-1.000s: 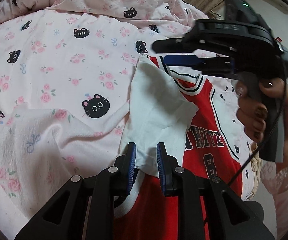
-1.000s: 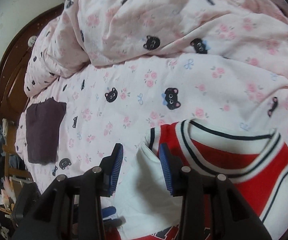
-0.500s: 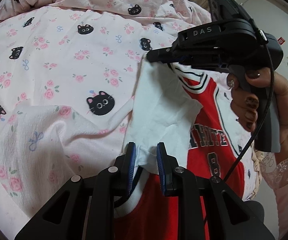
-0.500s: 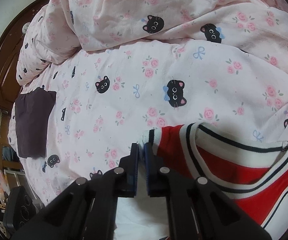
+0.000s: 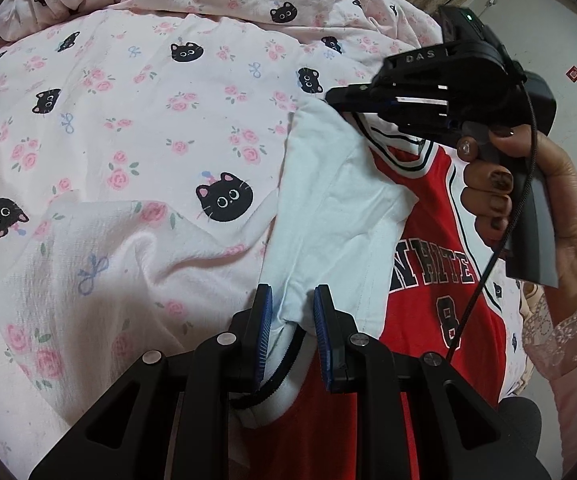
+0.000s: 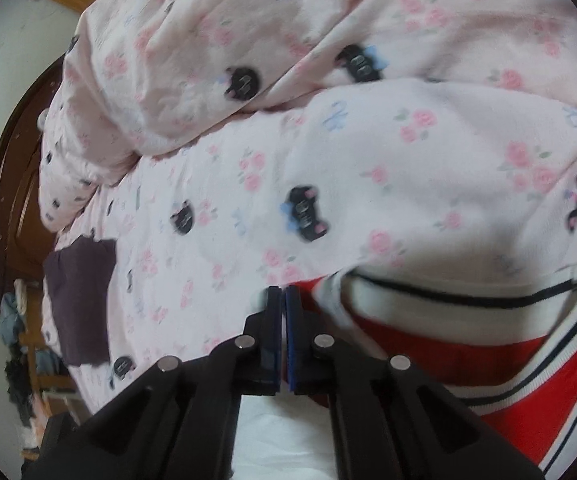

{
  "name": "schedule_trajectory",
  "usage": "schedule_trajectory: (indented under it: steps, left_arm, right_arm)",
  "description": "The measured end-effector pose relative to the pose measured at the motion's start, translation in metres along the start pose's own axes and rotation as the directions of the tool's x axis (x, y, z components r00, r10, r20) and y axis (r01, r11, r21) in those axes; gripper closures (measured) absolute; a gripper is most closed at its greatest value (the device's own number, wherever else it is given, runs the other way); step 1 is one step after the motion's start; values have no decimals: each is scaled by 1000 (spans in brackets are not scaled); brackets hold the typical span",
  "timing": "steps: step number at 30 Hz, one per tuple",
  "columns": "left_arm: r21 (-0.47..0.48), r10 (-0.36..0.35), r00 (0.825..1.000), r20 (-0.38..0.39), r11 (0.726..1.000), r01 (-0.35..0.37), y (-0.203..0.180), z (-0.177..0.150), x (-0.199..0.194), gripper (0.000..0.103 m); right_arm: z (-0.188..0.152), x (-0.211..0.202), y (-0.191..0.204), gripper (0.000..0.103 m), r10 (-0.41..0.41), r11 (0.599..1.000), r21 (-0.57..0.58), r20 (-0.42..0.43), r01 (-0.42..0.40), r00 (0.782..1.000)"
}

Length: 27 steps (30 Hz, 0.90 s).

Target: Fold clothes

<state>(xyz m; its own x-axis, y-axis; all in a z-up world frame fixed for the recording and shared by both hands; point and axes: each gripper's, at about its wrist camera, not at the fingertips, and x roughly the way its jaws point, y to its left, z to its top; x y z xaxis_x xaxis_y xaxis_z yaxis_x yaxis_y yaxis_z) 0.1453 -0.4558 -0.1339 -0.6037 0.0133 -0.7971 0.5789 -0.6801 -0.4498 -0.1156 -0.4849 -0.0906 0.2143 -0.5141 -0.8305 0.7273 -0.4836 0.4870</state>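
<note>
Pinching jersey (image 5: 428,240) at two ends of its folded side, both grippers set to lift or tension that edge.

Left wrist: left gripper (image 5: 291,320) fingers slightly spread, hem bunched between the pads, looks held; white sleeve (image 5: 328,208) folded over the red front. Jersey's long axis runs straight ahead from the fingers, collar at far end where right gripper (image 5: 330,98) bites the shoulder. Right wrist (blurred): pads pressed together on shoulder corner; collar (image 6: 468,300) right of the fingers, bedsheet (image 6: 368,160) ahead, dark folded cloth (image 6: 80,300) far left.
</note>
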Motion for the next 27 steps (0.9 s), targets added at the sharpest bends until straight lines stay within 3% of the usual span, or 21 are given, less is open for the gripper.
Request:
schedule_trajectory:
  steps: [2,6,11,15,19,22,27]
  left_arm:
    - [-12,-15,1000,6,1000,15,1,0,-2,85]
    - [-23,-49,998,30,998,50,1,1,-10,85]
    - [57,-101,992,72,994,97,-18,2,-21,85]
    - [119,-78,997,25,990,74,-32,-4,-12,85]
    - [119,-49,999,-10,992,50,-32,-10,0,85]
    - [116,-61,998,-8,991,62,-31,-11,-4,85]
    - [112,-151,988,37,983,146,-34,-10,-20,85]
  right_arm:
    - [1,-7,-7,100,46,999,20,14,-46,999]
    - [-9,-30,-5,96,63,997,-52,34,-61,997]
    - [-47,-49,5,96,119,975,-184,-22,-121,993]
    - [-78,-38,10,96,60,963,-258,-87,-81,994]
    - [-96,-16,-3,98,-61,962,-270,-112,29,992]
    - [-104,-16,-12,100,-41,971,-239,-106,14,994]
    - [-111,-41,-9,96,-9,968,-252,-77,-11,997]
